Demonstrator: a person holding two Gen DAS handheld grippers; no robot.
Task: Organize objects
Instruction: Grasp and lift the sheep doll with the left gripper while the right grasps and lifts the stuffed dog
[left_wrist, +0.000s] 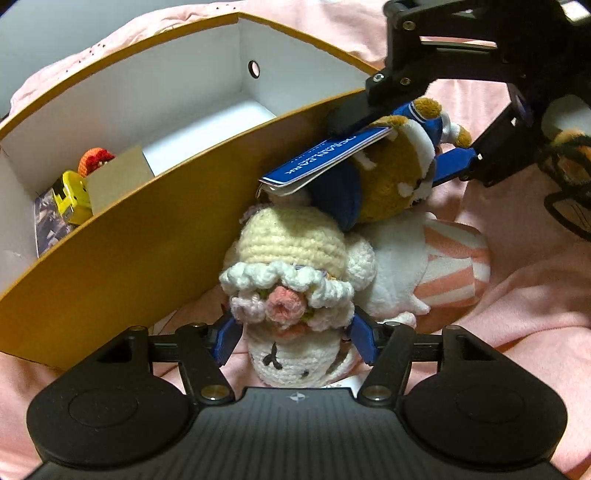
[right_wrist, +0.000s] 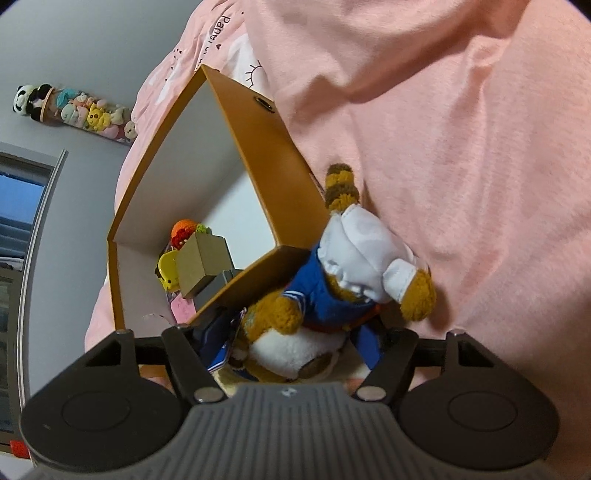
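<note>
A cream and white crocheted doll (left_wrist: 291, 266) lies on the pink blanket beside the box. My left gripper (left_wrist: 295, 341) has its blue pads against both sides of the doll. A brown plush animal in a blue sailor suit (left_wrist: 391, 173) (right_wrist: 343, 280) rests on top of the other toys, with its blue tag (left_wrist: 325, 158) sticking out. My right gripper (left_wrist: 399, 147) (right_wrist: 291, 350) clamps this plush by the head, one finger on the tag side, the other on the far side. The mustard box with a white inside (left_wrist: 147, 240) (right_wrist: 273, 155) stands open just left of the toys.
The box holds a yellow toy (left_wrist: 72, 195), an orange crochet piece (left_wrist: 94, 158) and a small cardboard carton (left_wrist: 118, 177). A white plush with pink stripes (left_wrist: 443, 266) lies under the brown one. Pink blanket (left_wrist: 517, 295) surrounds everything. Several plush toys (right_wrist: 74, 110) hang on the far wall.
</note>
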